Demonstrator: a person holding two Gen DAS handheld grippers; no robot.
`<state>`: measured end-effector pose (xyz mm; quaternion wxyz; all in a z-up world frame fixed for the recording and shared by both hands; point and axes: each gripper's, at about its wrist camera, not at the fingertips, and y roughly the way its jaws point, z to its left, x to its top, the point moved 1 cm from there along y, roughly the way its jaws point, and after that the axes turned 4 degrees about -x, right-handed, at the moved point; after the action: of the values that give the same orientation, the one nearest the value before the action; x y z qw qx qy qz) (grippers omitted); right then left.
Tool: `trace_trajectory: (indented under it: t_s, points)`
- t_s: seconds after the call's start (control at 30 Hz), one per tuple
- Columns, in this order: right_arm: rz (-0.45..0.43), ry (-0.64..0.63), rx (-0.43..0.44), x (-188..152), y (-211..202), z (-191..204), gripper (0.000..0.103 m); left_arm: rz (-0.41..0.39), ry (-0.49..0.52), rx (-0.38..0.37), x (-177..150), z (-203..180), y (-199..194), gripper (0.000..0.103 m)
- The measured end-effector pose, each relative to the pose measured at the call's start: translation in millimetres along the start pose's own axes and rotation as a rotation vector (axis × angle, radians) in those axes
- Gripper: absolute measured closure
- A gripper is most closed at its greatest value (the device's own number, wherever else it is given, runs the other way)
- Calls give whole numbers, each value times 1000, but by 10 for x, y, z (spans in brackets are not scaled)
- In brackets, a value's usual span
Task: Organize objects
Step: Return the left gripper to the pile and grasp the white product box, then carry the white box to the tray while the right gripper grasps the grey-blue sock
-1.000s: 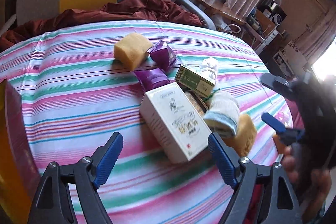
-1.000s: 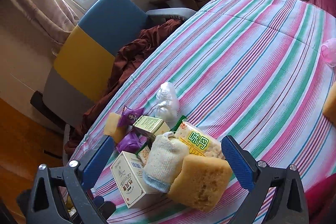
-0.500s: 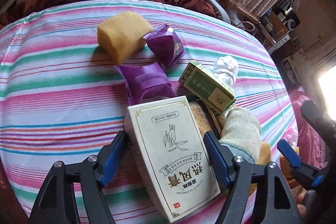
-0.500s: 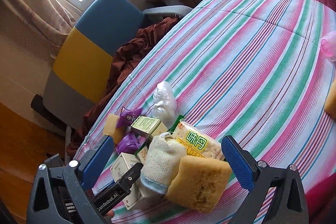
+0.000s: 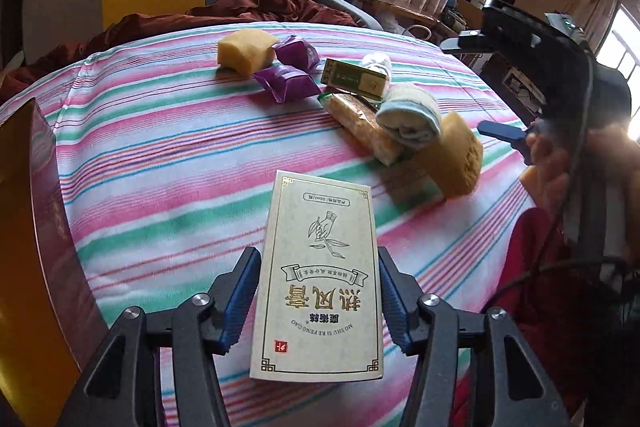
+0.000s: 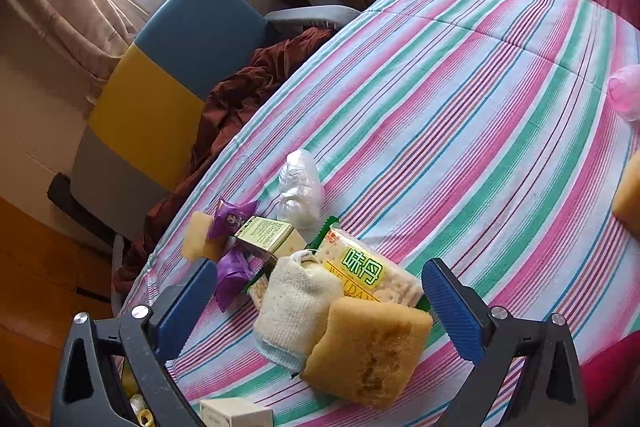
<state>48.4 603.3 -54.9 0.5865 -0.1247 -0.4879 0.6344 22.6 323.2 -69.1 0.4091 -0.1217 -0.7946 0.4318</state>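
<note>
The left gripper (image 5: 318,301) now has the white box (image 5: 320,279) squeezed between its two blue pads. A moment ago this box was lying in the pile, touching the purple packets and the cracker pack. Now it is lifted up and pulled to the near side, well apart from the rest. So one thing is out of the heap and ready to go to its new place.

The box points away from the gripper, flat face up, a little above the striped cloth (image 5: 168,163).

The right gripper (image 6: 320,301) is wide open and holds nothing. It hovers over the near end of the pile, with the yellow sponge (image 6: 366,349) and the rolled towel (image 6: 294,311) between its pads. The cracker pack (image 6: 368,273) lies just behind them. Farther off sit the green box (image 6: 270,235) and the purple packets (image 5: 286,83).
</note>
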Motion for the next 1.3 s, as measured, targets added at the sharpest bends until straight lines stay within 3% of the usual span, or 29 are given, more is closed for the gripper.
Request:
trace_trajectory:
  t_s: [0.33,0.4,0.5,0.6,0.77,0.8,0.87,1.1,1.3]
  points:
    - [43,-55,-92,-63,140,36,0,-23,32,-20,-191,-44,-110,46]
    - [13,-84,-82,-57,99,94,0,-26,43,-20,-223,-58,-128,46]
    - [-61,-184,-44,-81,-17,294,0,-33,51,-23,-265,-64,-146,46]
    - [-52,-316,-41,-193,8,530,0,-40,51,-27,-280,-46,-148,47]
    - [11,-467,-155,-368,244,678,1,-31,29,-27,-305,36,-99,51]
    - [38,-500,-192,-409,327,680,2,-31,28,-28,-303,39,-99,51]
    - [86,-577,-298,-493,474,676,31,-34,30,-27,-303,34,-95,51]
    - [85,-566,-265,-493,420,620,33,-50,30,-47,-305,25,-153,52]
    - [89,-571,-274,-489,436,634,33,-120,59,-67,-291,-36,-508,52]
